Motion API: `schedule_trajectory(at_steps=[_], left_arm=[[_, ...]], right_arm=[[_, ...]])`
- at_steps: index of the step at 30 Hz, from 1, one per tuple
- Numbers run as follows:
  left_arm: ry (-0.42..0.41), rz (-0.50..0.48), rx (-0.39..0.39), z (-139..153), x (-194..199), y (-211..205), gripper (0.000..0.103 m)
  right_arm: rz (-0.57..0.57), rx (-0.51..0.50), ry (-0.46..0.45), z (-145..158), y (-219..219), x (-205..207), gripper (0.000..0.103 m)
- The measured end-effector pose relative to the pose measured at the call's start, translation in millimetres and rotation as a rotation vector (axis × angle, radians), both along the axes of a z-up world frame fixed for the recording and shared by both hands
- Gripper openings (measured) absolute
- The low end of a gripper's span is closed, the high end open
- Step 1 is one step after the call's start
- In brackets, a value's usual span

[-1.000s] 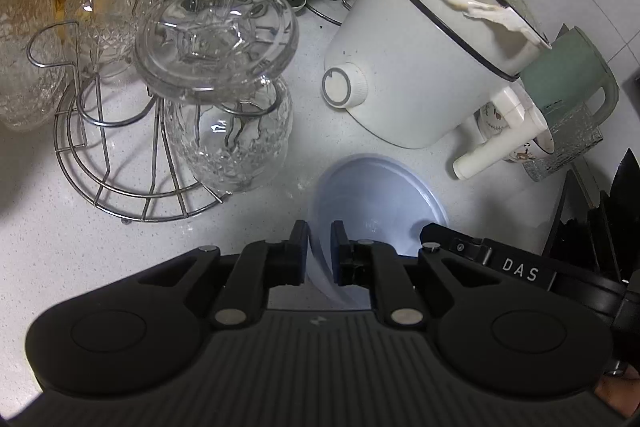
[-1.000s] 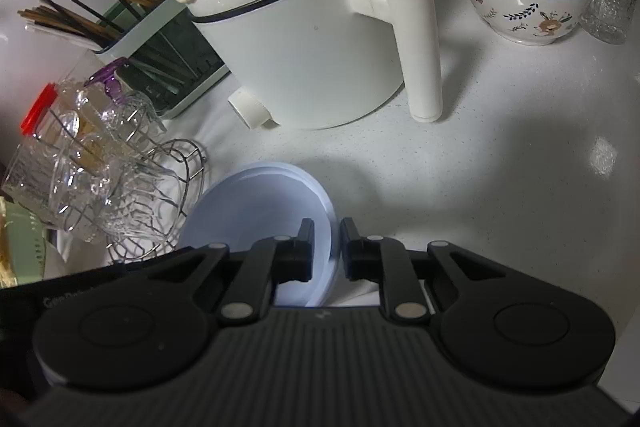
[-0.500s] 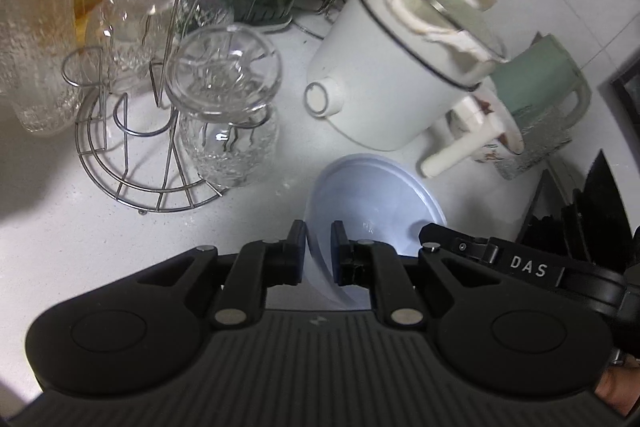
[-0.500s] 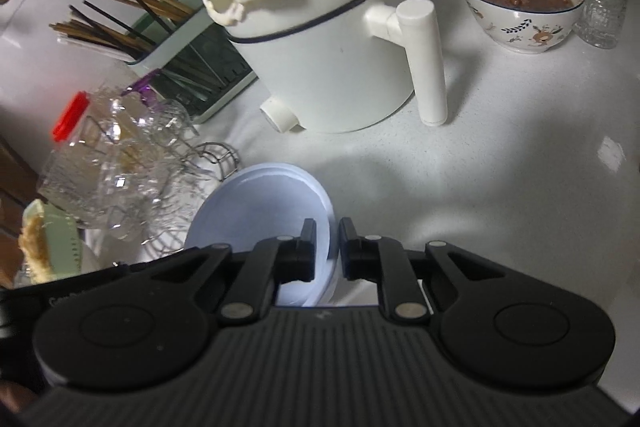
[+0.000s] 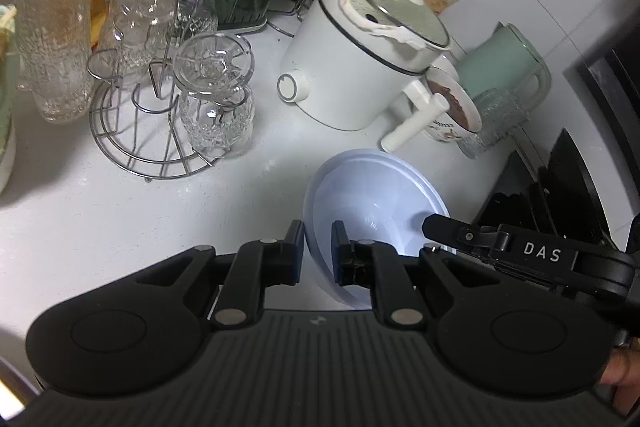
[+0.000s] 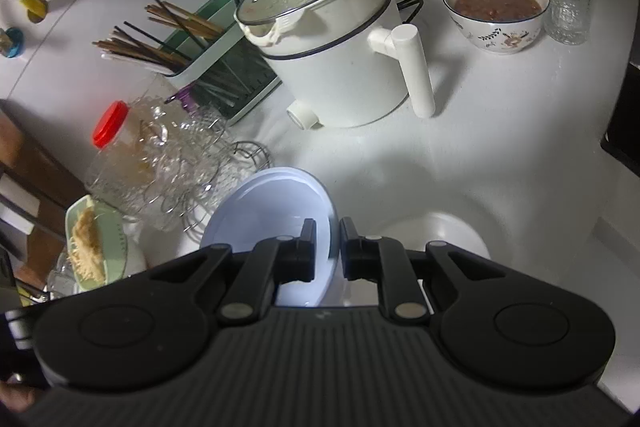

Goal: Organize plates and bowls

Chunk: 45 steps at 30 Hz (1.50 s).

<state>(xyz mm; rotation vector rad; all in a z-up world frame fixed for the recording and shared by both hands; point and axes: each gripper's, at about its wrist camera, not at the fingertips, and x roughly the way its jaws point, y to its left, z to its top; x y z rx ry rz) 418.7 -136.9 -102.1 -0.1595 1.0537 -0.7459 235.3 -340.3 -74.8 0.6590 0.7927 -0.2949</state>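
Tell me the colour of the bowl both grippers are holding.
The bowl is pale lavender-blue, plain with no pattern; it shows best in the left wrist view.

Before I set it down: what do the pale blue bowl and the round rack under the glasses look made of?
Bowl: probably plastic, possibly melamine; a thin rim and a smooth, soft satin sheen.
Rack: bare metal wire, likely steel or chrome-plated; thin, shiny silver rods bent into rings.
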Motion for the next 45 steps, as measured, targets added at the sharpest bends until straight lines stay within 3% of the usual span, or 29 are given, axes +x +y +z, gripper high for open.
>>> schedule_trajectory(at_steps=[9, 20, 28, 39, 45], left_arm=[[-0.048, 0.01, 0.016, 24, -17, 32, 0.015], [-0.054, 0.088, 0.02, 35, -28, 76, 0.015], [-0.009, 0.182, -0.019, 13, -34, 103, 0.015], [0.087, 0.291, 0.076, -27, -52, 118, 0.015], [0.093, 0.293, 0.11, -39, -46, 118, 0.016]], right_arm=[[0.024, 0.064, -0.011, 12, 26, -19, 0.015], [0.13, 0.062, -0.018, 26, 57, -13, 0.016], [0.243, 0.067, 0.068, 10, 74, 5, 0.017], [0.368, 0.084, 0.201, -26, 93, 16, 0.017], [0.382, 0.064, 0.215, -35, 101, 24, 0.017]])
